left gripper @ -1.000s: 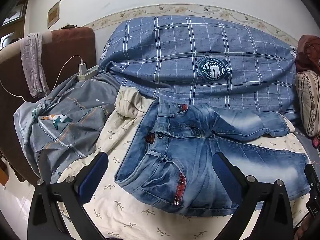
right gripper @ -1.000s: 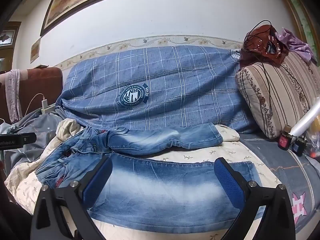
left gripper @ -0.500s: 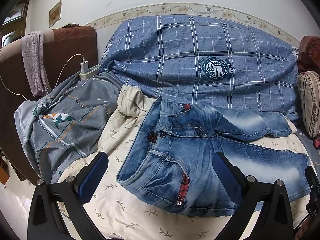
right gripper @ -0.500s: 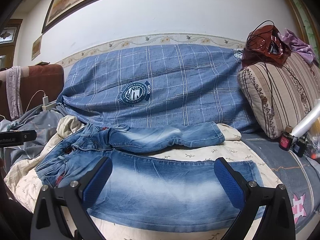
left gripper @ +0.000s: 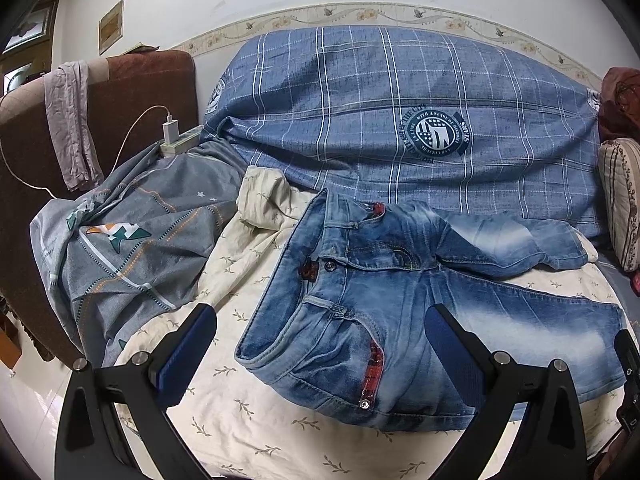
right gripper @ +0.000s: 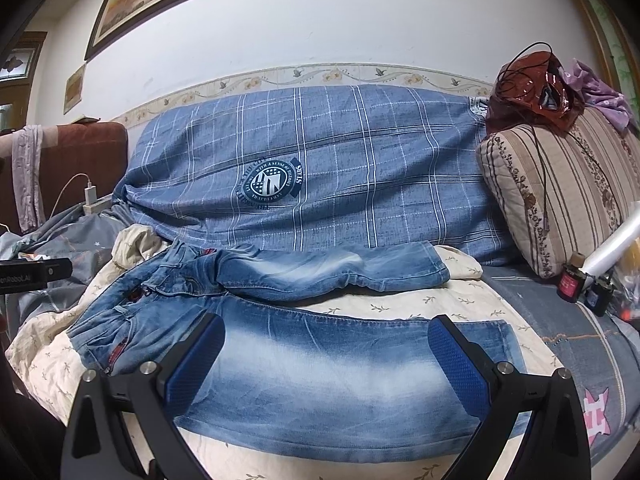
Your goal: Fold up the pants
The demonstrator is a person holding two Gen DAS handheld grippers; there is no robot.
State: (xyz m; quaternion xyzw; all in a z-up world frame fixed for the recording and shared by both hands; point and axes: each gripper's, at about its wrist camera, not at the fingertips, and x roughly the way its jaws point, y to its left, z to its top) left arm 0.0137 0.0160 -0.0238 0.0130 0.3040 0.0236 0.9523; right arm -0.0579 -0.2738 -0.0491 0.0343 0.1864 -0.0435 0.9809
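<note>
Both wrist views low, near the bed edge, facing 12 o'clock toward the wall: left over jeans (left gripper: 392,300) waistband, right over the legs; shared: blue plaid quilt (right gripper: 340,168).

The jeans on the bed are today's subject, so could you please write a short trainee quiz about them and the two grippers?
1. True or false: the left gripper is shut on the jeans.
2. Multiple choice: the jeans lie on a (A) cream leaf-print sheet, (B) bare wooden floor, (C) glass table.
3. Fill in: the right gripper hovers over the near ____ of the jeans, and its jaws are ____.

Key:
1. False; it is open and holds nothing.
2. A.
3. leg; open.
</note>
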